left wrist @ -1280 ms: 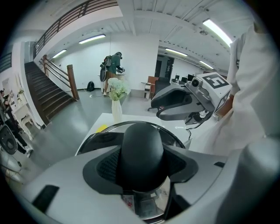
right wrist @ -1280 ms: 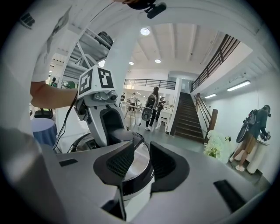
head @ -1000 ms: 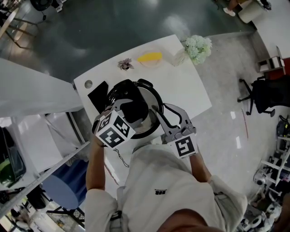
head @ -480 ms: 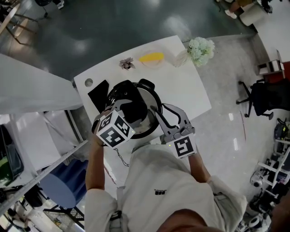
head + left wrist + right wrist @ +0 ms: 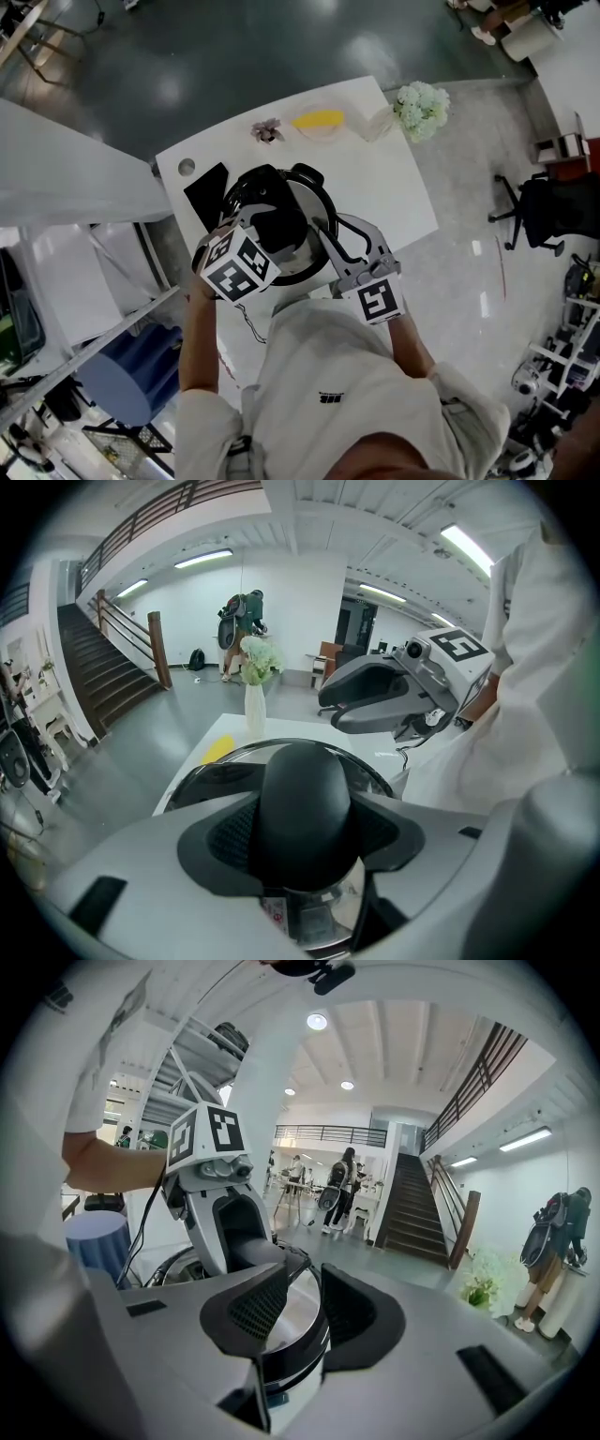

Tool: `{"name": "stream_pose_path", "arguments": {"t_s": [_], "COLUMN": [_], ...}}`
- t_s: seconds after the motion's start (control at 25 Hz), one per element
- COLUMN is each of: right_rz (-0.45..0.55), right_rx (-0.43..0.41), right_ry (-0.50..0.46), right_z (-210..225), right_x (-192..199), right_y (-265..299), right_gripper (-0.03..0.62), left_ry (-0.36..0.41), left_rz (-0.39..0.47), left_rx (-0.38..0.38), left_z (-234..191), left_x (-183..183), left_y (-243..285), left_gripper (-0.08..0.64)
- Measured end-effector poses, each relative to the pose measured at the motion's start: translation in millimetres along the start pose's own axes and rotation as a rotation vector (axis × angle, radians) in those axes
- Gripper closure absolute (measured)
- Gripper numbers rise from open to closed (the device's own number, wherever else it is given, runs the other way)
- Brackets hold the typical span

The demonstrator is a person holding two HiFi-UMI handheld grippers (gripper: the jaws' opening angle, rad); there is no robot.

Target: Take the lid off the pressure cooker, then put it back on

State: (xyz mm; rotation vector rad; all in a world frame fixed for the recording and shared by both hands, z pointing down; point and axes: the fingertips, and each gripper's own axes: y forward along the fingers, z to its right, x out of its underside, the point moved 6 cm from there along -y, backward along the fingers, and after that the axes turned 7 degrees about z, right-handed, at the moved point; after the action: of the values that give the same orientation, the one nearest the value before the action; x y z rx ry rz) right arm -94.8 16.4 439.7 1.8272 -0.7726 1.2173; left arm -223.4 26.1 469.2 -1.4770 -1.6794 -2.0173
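The steel pressure cooker point(image 5: 316, 202) stands on the white table point(image 5: 394, 187) with its lid on. My left gripper point(image 5: 269, 225) reaches in from the near left and is shut on the lid's black handle point(image 5: 305, 794), which fills the space between its pads. My right gripper point(image 5: 330, 246) sits at the cooker's right rim. In the right gripper view its jaws point(image 5: 298, 1302) stand narrowly apart astride the black rim band point(image 5: 298, 1349); whether the pads press on it is unclear. The left gripper point(image 5: 225, 1208) shows beyond it over the lid.
A black flat slab point(image 5: 206, 192) lies left of the cooker. At the table's far edge are a small dried flower point(image 5: 268, 131), a yellow thing on a plate point(image 5: 317, 120) and a white vase of flowers point(image 5: 419, 105). An office chair point(image 5: 544, 202) stands on the floor to the right.
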Motion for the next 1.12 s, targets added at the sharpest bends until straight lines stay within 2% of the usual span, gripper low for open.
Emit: {"name": "stream_pose_path", "arguments": {"t_s": [0.2, 0.4, 0.6, 0.88, 1.12], "right_rz": [0.013, 0.012, 0.012, 0.013, 0.029], "right_rx": [-0.017, -0.029, -0.048, -0.076, -0.106], "right_ry": [-0.004, -0.005, -0.005, -0.005, -0.011], "right_z": [-1, 4, 5, 10, 12], "right_x": [-3, -2, 0, 4, 2], "right_y": [4, 5, 8, 10, 15], "right_gripper": [0.495, 0.495, 0.495, 0.495, 0.495], "left_ry": [-0.014, -0.099, -0.103, -0.124, -0.178], "left_rz": [-0.022, -0.028, -0.038, -0.014, 0.008], "left_rx": [-0.017, -0.071, -0.096, -0.124, -0.173], "left_z": [2, -1, 0, 2, 2], "left_x": [1, 3, 7, 8, 10], "left_y": [-2, 0, 6, 8, 6], "left_gripper": [0.273, 0.273, 0.273, 0.273, 0.273]}}
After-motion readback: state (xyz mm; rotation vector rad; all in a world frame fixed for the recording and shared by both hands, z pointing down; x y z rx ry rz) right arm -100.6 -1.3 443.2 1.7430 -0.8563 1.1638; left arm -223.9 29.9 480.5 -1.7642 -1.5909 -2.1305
